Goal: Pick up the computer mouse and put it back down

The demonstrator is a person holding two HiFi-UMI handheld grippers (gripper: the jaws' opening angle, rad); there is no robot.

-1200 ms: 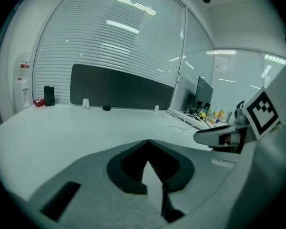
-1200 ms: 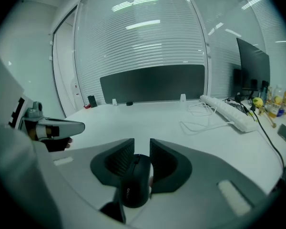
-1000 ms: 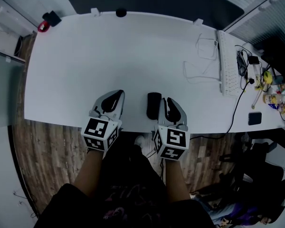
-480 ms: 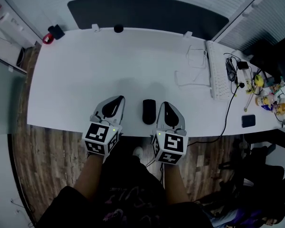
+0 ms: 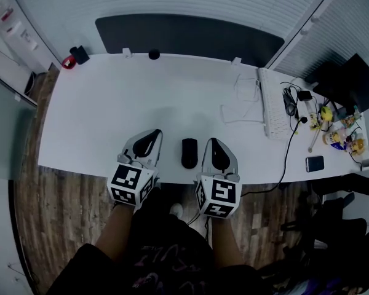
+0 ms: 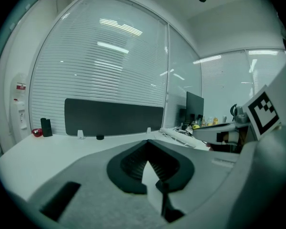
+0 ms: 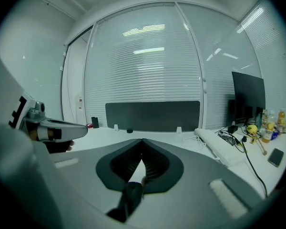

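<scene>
Overhead, only the head view catches the mouse (image 5: pixel 189 153), flat on the desk (image 5: pixel 98 103) near its 6 o'clock edge, left gripper (image 5: pixel 151 134) at its 9, right gripper (image 5: pixel 213 142) at 3. Gripper views: both jaw pairs closed, empty.

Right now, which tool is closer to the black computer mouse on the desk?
Right. The right tool is close beside the mouse on its right; the left tool is off to its left, with a wider gap of white desk between. Neither holds it.
</scene>
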